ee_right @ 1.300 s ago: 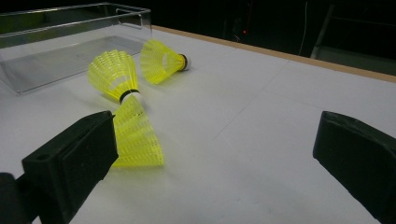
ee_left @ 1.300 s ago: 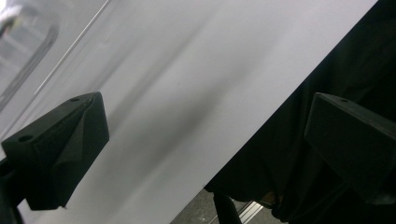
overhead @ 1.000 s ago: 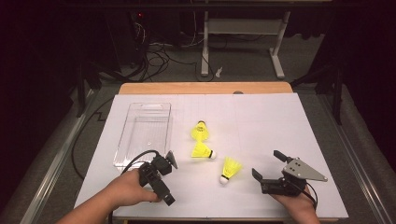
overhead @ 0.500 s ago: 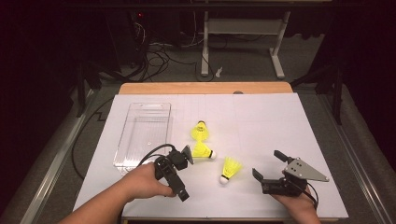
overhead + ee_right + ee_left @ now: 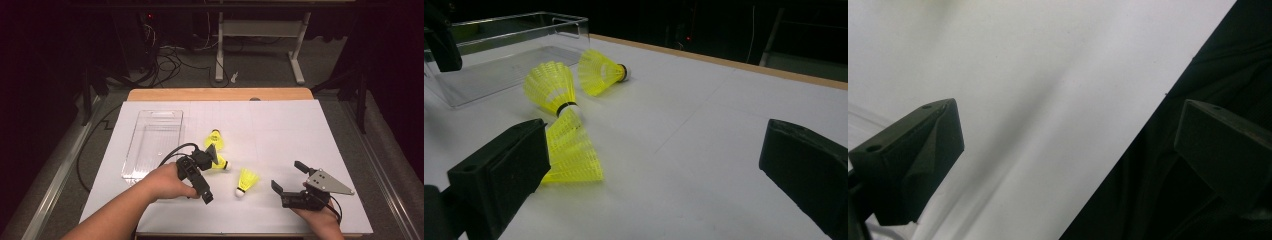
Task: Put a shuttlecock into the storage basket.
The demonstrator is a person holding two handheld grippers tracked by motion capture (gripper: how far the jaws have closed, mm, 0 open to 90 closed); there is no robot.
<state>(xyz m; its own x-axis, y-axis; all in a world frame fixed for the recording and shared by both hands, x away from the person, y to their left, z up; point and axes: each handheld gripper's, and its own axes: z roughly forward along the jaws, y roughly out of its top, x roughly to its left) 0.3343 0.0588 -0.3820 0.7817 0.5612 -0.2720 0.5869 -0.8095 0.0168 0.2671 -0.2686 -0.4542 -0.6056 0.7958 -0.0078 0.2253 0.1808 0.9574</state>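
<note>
High view shows the left gripper point(image 5: 209, 155), jaws spread, over the middle shuttlecock point(image 5: 218, 162) beside the clear tray point(image 5: 150, 150); closing off-centre would likely crush its skirt or flick it away. Right gripper view shows the right gripper point(image 5: 649, 165), jaws wide, facing three shuttlecocks at table level.

White table point(image 5: 280, 125): shuttlecocks point(image 5: 247, 181), clear tray point(image 5: 152, 145)

3 yellow shuttlecocks point(image 5: 247, 180) on their sides, clustered mid-table.
</note>
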